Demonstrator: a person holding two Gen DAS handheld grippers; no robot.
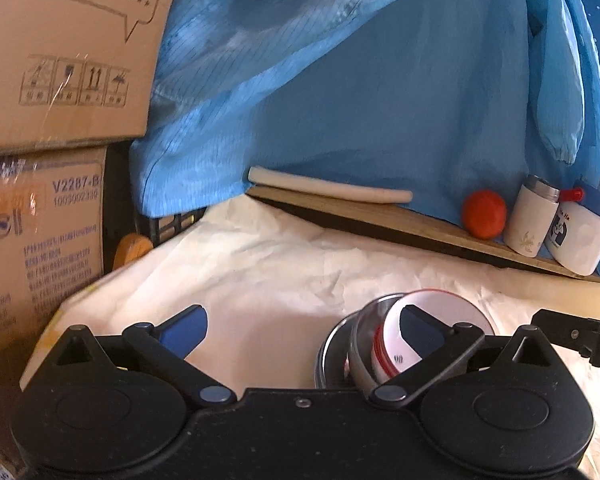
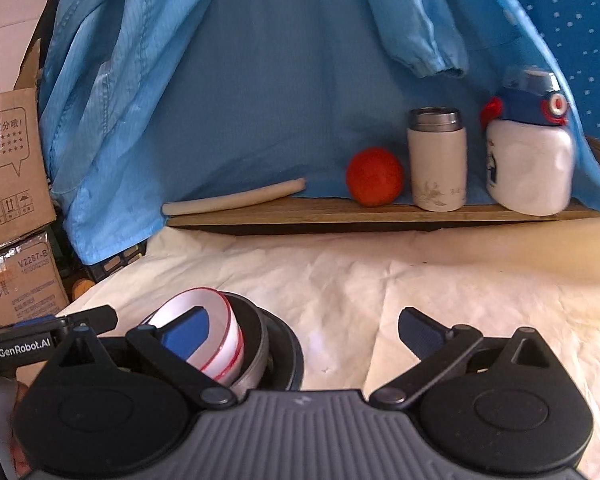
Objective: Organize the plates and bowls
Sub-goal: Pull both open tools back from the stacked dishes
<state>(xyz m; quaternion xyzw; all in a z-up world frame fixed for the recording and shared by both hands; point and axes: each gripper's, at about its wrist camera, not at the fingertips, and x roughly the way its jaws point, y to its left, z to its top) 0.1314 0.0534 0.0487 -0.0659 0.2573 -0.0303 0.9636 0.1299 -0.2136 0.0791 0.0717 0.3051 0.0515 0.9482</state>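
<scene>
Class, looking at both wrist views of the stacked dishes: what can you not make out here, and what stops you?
- Base of the dish stack: hidden by the left gripper body, left view.
- Near side of the white bowl: covered by a finger of the right gripper, right view.
- Whether bowls sit level or tilted: unclear.
- Cardboard box print: blurred.
</scene>
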